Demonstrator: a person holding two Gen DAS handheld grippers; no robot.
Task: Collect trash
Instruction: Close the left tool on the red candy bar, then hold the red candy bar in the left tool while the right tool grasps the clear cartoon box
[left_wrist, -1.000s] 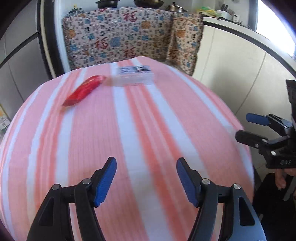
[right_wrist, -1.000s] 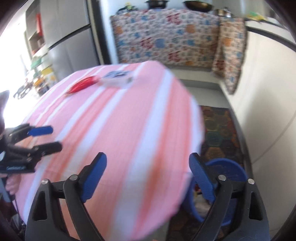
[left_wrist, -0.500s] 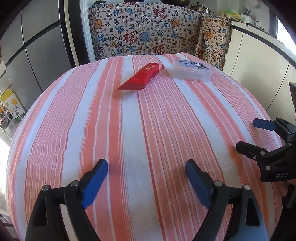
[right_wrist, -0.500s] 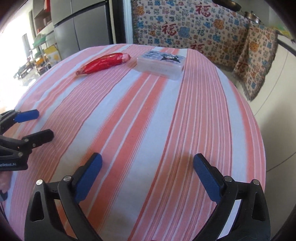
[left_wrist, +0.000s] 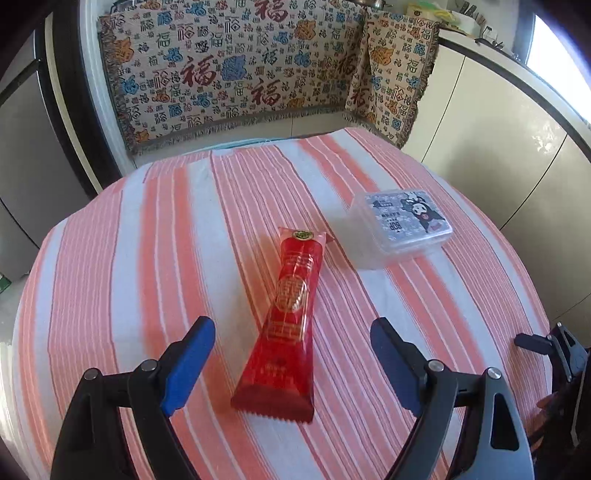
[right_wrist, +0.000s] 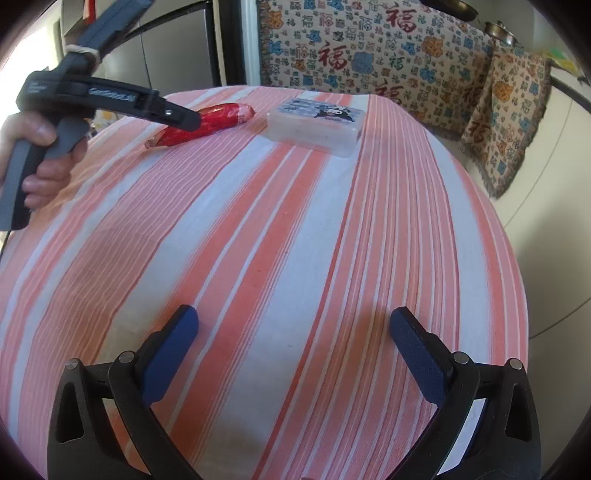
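Note:
A long red snack wrapper (left_wrist: 295, 295) lies on the striped tablecloth (left_wrist: 147, 258), next to a clear plastic box (left_wrist: 402, 225) with a cartoon label. My left gripper (left_wrist: 291, 332) hangs open over the wrapper's near end, which lies between the blue pads without touching them. The right wrist view shows that gripper (right_wrist: 184, 118) from the side, held by a hand (right_wrist: 40, 158), its tip in front of the wrapper (right_wrist: 221, 118). My right gripper (right_wrist: 293, 321) stands open over bare cloth (right_wrist: 295, 221) near the table's front, far from the box (right_wrist: 314, 122).
A patterned blanket (left_wrist: 240, 74) covers a bench behind the round table. Cream cabinets (left_wrist: 498, 147) run along the right, and grey fridge doors (right_wrist: 177, 48) stand at the left. The right gripper's tip (left_wrist: 535, 339) shows at the table's right edge.
My left gripper has travelled forward across the table to the red wrapper, and its jaws have widened. My right gripper swung from the table's edge over the cloth, then stayed still.

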